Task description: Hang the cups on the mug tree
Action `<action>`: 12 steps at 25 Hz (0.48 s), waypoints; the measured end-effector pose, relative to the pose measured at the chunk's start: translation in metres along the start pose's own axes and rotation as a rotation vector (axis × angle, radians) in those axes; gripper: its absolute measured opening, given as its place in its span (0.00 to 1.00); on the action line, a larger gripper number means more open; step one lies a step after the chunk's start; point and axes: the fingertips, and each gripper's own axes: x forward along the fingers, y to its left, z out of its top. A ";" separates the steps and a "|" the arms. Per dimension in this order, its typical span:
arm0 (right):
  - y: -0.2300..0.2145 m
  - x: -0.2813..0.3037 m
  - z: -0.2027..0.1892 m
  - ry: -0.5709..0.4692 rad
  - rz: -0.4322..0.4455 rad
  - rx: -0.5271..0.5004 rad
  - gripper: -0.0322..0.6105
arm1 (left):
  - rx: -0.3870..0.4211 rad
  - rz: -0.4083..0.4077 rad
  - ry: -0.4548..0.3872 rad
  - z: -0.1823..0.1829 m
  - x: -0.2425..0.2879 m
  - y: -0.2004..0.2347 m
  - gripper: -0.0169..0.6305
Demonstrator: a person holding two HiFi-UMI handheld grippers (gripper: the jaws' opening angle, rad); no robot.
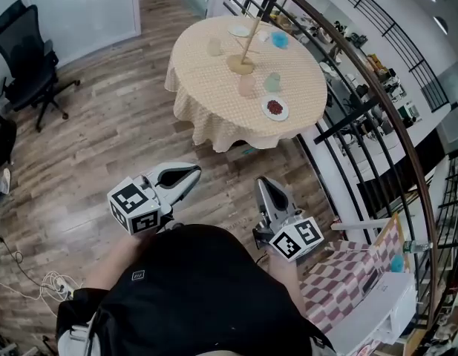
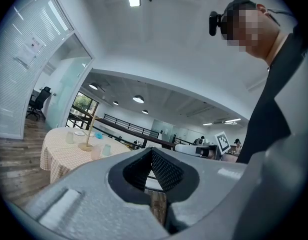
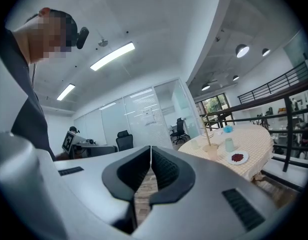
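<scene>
Cups [image 1: 246, 86] stand on the round desk [image 1: 206, 102] ahead of me, all on its checked cloth. I make out 4. A pale cup [image 1: 214, 47] is left of the mug tree [image 1: 243, 54]. A pink cup [image 1: 246, 87] and a green cup [image 1: 272, 82] sit side by side just in front of its base. A blue cup [image 1: 280, 40] is behind it to the right. The tree rises from a round base near the middle of the desk. A plate [image 1: 275, 108] with something red on it lies near the front edge, just beside the green cup.

My left claw [image 1: 190, 173] and right claw [image 1: 266, 185] are held low in front of my body, over the wooden floor [image 1: 102, 139], pointing toward the desk and well apart from it. In the left gripper view the left claw [image 2: 152, 151] has its jaws pressed together with nothing between them. The right gripper view shows the right claw [image 3: 151, 149] closed and empty too.

A black chair [image 1: 24, 50] stands at the far left, and a dark railing [image 1: 362, 110] curves past the desk's right side.
</scene>
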 end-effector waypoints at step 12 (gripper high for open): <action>0.022 0.051 -0.008 0.038 -0.019 -0.021 0.08 | 0.071 0.005 0.034 0.004 -0.034 0.040 0.04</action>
